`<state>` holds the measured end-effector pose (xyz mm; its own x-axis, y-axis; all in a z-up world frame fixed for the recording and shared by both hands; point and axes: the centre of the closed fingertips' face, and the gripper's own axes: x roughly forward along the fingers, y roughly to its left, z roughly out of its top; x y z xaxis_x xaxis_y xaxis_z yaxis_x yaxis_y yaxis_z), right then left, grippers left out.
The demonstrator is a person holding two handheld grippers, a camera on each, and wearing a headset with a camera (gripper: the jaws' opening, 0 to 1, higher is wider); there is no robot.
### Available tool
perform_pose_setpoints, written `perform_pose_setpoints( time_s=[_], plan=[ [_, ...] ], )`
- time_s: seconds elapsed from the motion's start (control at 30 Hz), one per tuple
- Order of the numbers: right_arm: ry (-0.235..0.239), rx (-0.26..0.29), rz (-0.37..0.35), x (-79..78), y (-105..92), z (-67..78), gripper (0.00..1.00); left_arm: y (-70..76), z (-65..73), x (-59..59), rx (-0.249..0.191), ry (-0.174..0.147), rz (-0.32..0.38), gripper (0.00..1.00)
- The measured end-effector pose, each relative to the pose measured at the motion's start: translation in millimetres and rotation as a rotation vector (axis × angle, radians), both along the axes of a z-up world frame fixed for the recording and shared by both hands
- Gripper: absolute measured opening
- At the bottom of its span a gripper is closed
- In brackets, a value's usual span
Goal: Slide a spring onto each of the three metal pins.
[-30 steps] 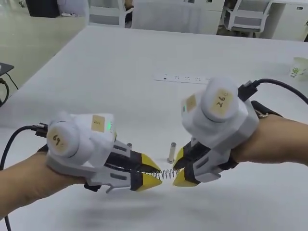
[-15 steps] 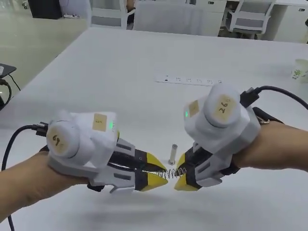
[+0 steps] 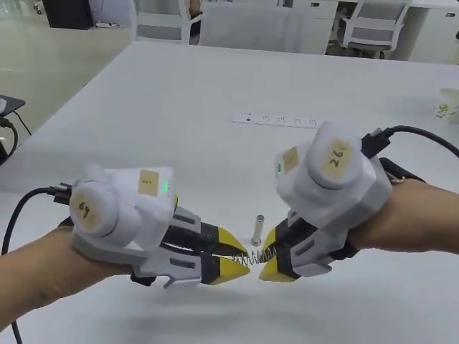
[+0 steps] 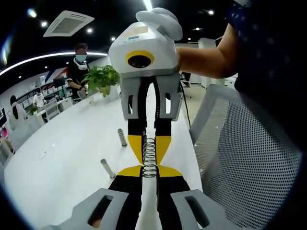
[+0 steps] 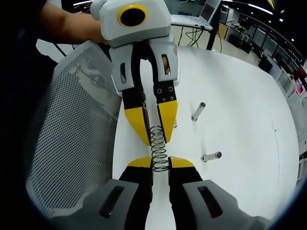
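Left tool (image 3: 233, 259) sits low and left in the head view, with its yellow-tipped jaws pinched together on one end of the spring (image 3: 251, 256). Right tool (image 3: 271, 259) faces it tip to tip from the right, its jaws likewise clamped on the spring's other end. The spring spans the short gap between the two sets of tips, roughly level, coils visible. Both gripper views confirm this, each showing its own jaws closed on the near end and the opposite tool gripping the far end. A metal pin (image 3: 258, 229) stands upright on the white counter (image 3: 179, 129) just behind the spring, between the two tools and touching neither. In the left gripper view two pins stand on the counter beside the tools. One is a ribbed-looking pin (image 4: 122, 137), and whether it wears a spring cannot be told. The other is a plain pin (image 4: 107, 168), nearer and leaning. A power strip (image 3: 283, 120) lies further back on the counter, well apart. A hand holds each tool.
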<state>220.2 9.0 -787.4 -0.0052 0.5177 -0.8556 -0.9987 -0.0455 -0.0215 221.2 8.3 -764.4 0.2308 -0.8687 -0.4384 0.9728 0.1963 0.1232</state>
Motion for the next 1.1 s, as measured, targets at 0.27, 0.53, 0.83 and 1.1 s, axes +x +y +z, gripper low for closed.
perform_pose_setpoints(
  time_s=[0.27,0.53,0.83,1.1],
  plan=[
    [0.004,0.024,0.004,-2.8,4.9,8.5,0.09,-1.0,-2.8,-1.1,0.006,0.018,0.004,0.03],
    [0.005,0.041,0.01,-4.7,10.5,15.3,0.09,-2.0,-3.6,-1.8,0.005,0.031,0.004,0.03],
    [0.003,0.046,0.023,-6.9,15.1,20.7,0.09,-0.9,-8.0,-2.1,0.015,0.042,0.004,0.03],
    [-0.004,0.045,0.037,-8.9,20.1,23.9,0.09,-0.9,-7.9,-2.1,0.009,0.038,-0.001,0.03]
  ],
)
